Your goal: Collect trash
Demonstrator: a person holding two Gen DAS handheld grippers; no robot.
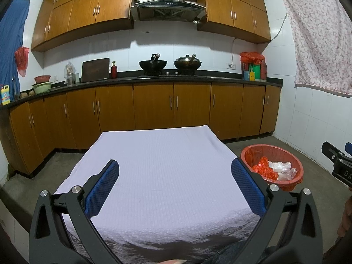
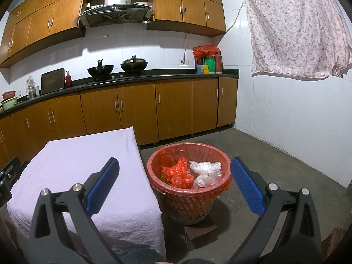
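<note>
A red mesh trash basket (image 2: 169, 198) with a red liner stands on the floor right of the table; it also shows in the left wrist view (image 1: 246, 154). Inside it lie a crumpled red plastic bag (image 2: 179, 175) and clear white plastic wrappers (image 2: 204, 170). My left gripper (image 1: 175, 176) is open and empty above the lavender-covered table (image 1: 167, 158). My right gripper (image 2: 175, 177) is open and empty, held just in front of and above the basket; the table's cloth (image 2: 77, 160) lies to its left.
Brown kitchen cabinets (image 1: 154, 105) and a dark counter with two woks (image 1: 153, 65) run along the back wall. A floral cloth (image 2: 294, 26) hangs on the right tiled wall. The basket rests on a small brown block (image 2: 199, 231). Grey concrete floor (image 2: 275, 158) spreads right.
</note>
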